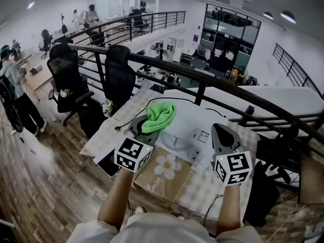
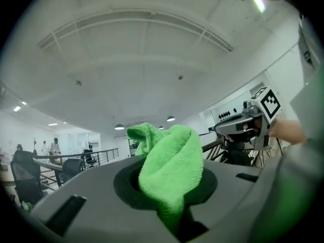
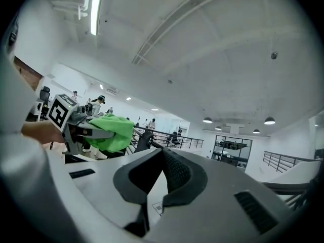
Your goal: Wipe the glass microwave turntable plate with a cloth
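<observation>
Holding green cloth [image 2: 169, 161] bunched in left gripper [image 1: 143, 127], raised off the far left side of glass plate [image 1: 175, 142]. Plate lies flat on bench [image 1: 202, 189]. Right gripper [image 3: 163, 158] hangs right of plate, jaws together, empty. Cloth soft, light (flops over tips). Plate likely slick and breakable; steady at rim.

Fluffy microfibre cloth [image 2: 169, 166] — soft pile, matt plastic right gripper [image 3: 162, 158], wood-plank floor [image 1: 45, 186]

Bright, even ceiling lamp [image 3: 94, 11] light; strong fisheye edges, black vignette corners.
</observation>
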`<state>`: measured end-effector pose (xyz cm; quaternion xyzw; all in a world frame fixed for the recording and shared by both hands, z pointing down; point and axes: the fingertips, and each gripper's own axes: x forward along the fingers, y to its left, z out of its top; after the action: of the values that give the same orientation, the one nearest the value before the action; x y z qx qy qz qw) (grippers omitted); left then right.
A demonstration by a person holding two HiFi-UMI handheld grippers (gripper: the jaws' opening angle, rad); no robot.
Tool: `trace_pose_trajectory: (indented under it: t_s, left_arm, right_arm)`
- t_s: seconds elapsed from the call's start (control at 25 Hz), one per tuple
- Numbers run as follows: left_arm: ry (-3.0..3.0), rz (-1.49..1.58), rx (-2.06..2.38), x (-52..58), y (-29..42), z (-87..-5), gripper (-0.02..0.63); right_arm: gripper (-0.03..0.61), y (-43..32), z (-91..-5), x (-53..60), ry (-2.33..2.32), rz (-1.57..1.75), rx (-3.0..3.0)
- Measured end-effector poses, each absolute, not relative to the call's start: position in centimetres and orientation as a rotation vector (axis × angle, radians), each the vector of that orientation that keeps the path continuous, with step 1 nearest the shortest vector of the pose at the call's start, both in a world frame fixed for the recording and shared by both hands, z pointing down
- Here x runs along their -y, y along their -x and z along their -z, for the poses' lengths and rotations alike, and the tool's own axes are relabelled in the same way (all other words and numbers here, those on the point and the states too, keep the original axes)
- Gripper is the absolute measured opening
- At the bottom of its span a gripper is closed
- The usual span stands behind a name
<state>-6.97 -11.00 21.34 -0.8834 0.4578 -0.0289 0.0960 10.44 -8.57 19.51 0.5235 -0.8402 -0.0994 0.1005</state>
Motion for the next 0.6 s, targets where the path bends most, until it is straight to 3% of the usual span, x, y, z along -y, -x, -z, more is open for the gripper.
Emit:
trace_pose_trajectory:
  t_s: [0.6]
  left_arm:
    - [2.595, 0.059, -1.363, 11.3, 7.6, -20.5, 0.08]
  right_arm:
    - [0.012, -9.5, -19.6, 9.5, -1.507, 0.324, 2.466]
